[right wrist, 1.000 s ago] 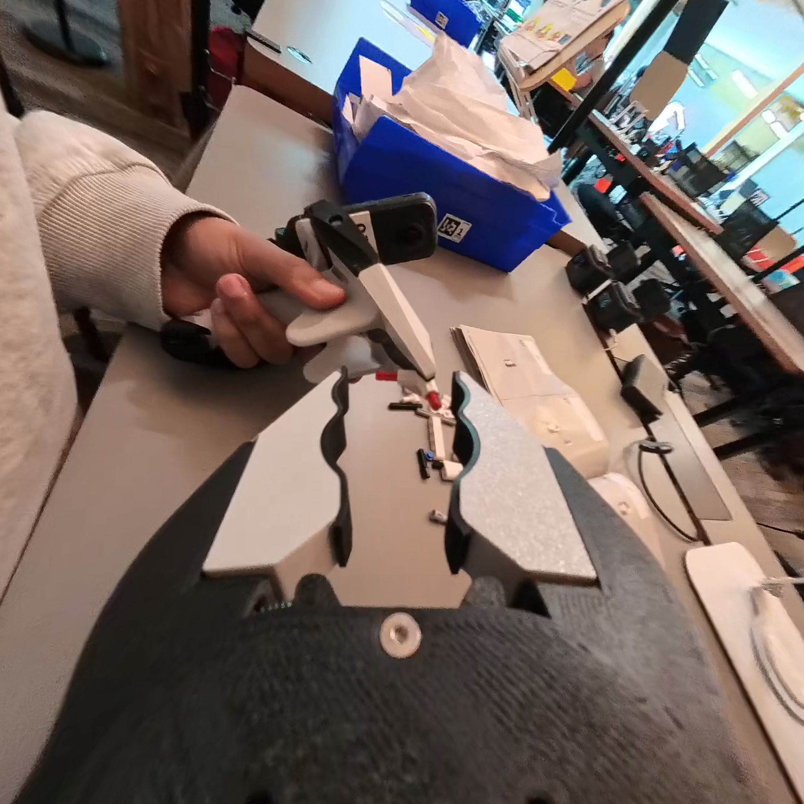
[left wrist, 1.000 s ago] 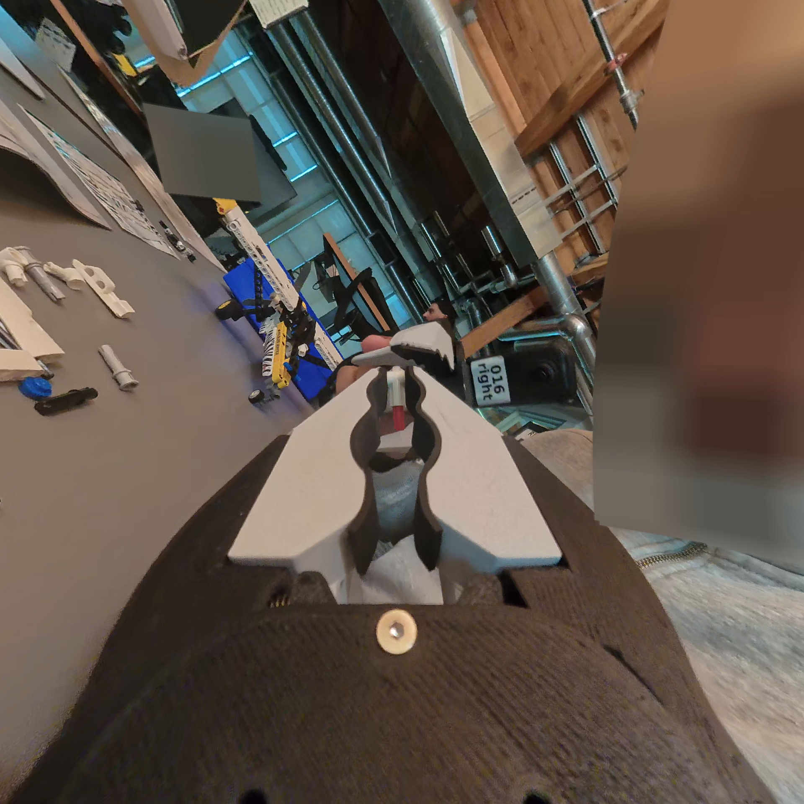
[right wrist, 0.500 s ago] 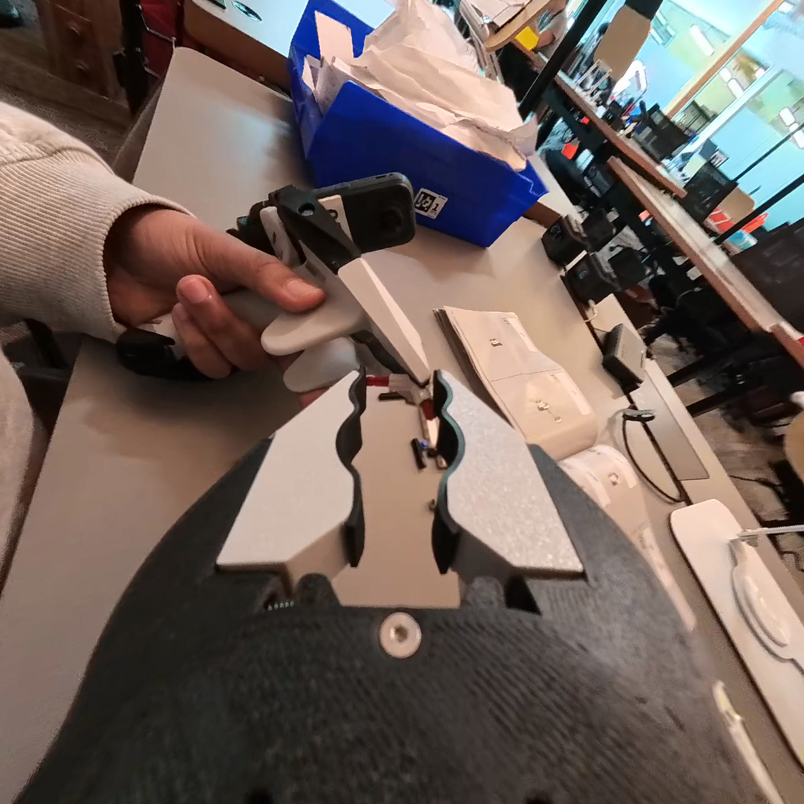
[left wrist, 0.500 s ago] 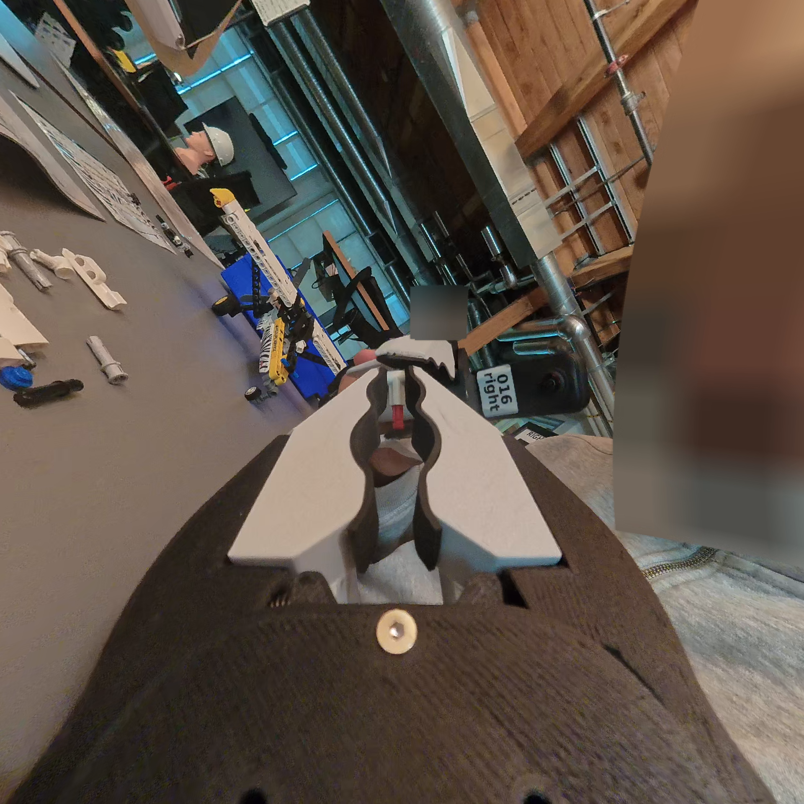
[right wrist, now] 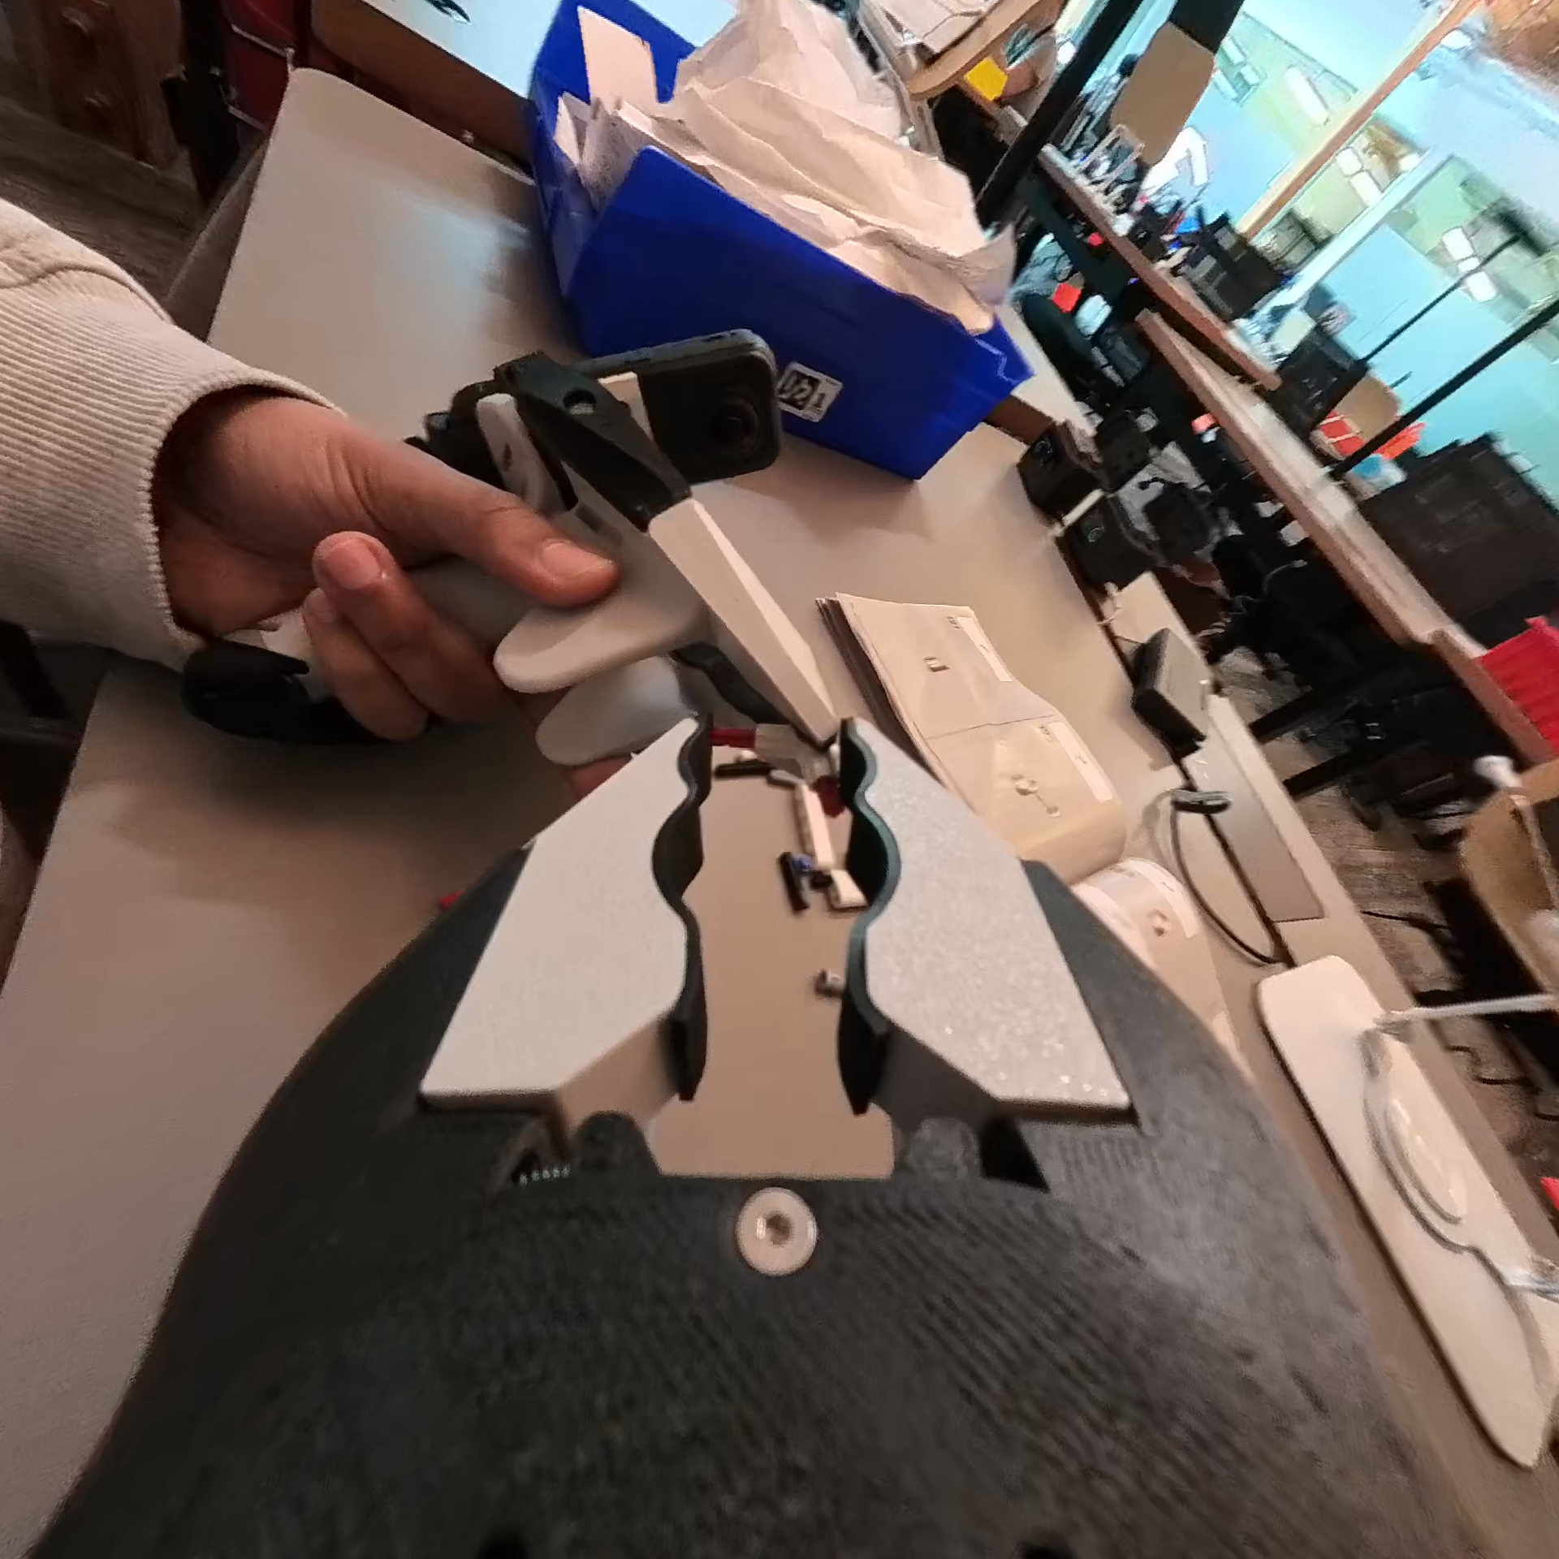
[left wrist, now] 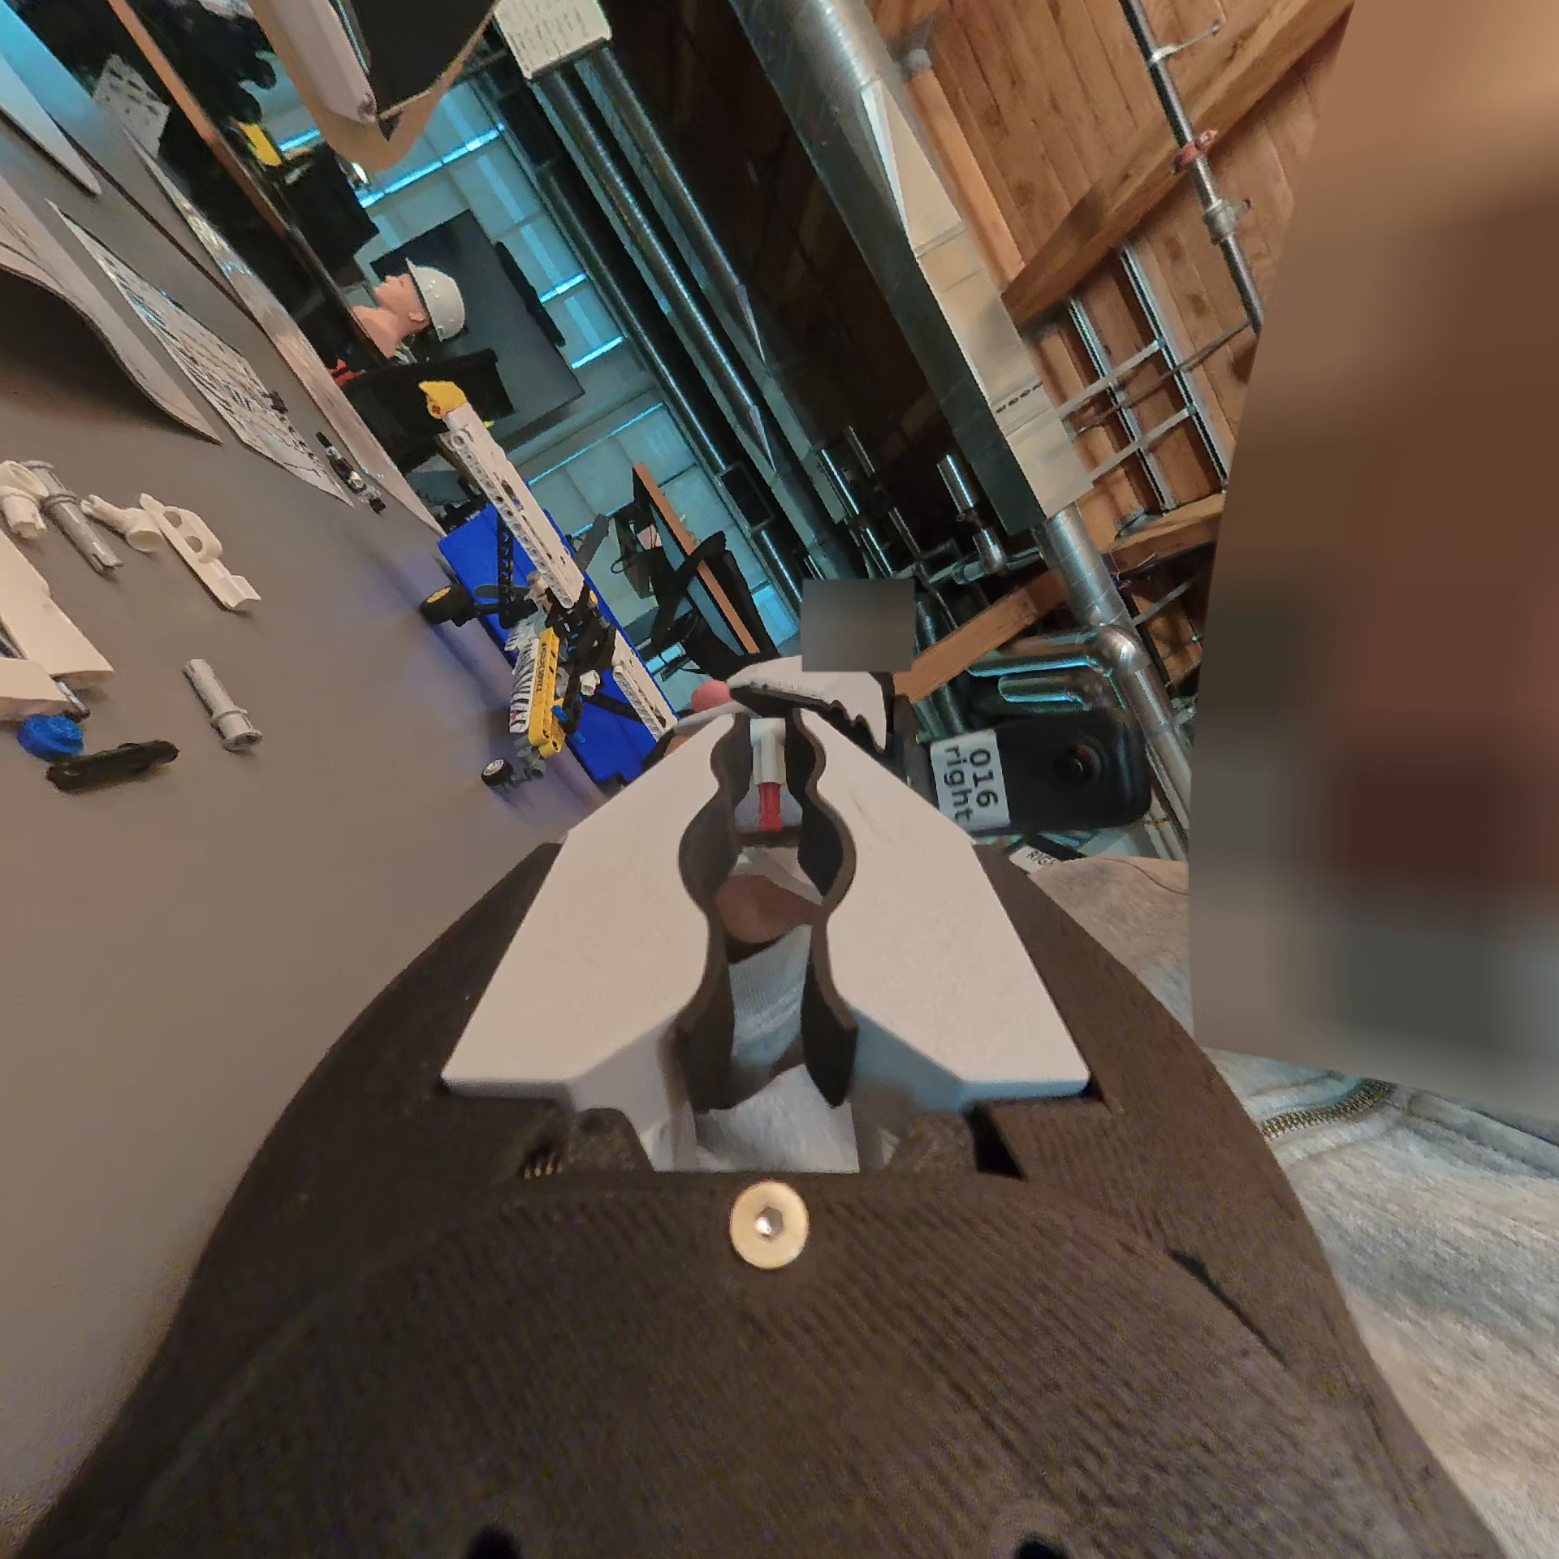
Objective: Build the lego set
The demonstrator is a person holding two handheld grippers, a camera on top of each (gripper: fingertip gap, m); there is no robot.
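Observation:
My left gripper (left wrist: 763, 730) is shut on a small white lego piece with a red axle (left wrist: 768, 776) at its tips. It also shows in the right wrist view (right wrist: 810, 730), held by a hand above the grey table (right wrist: 253, 886). My right gripper (right wrist: 772, 738) is open, with its fingertips (right wrist: 852, 742) on either side of the white and red piece (right wrist: 759, 742). In the left wrist view the right gripper (left wrist: 814, 692) sits just beyond the piece. Loose white, grey, blue and black pieces (left wrist: 186, 548) lie on the table at left.
A partly built white and yellow model (left wrist: 540, 624) stands by a blue bin (left wrist: 498, 557). In the right wrist view a blue bin (right wrist: 759, 337) holding crumpled paper is at the back. Instruction booklets (right wrist: 953, 683) and more loose pieces (right wrist: 810, 844) lie beyond the grippers. The tips of both grippers are at nearly the same place.
The right gripper has come closer to the piece held by the left gripper, and its jaws have narrowed around it. The left gripper stays shut on the piece.

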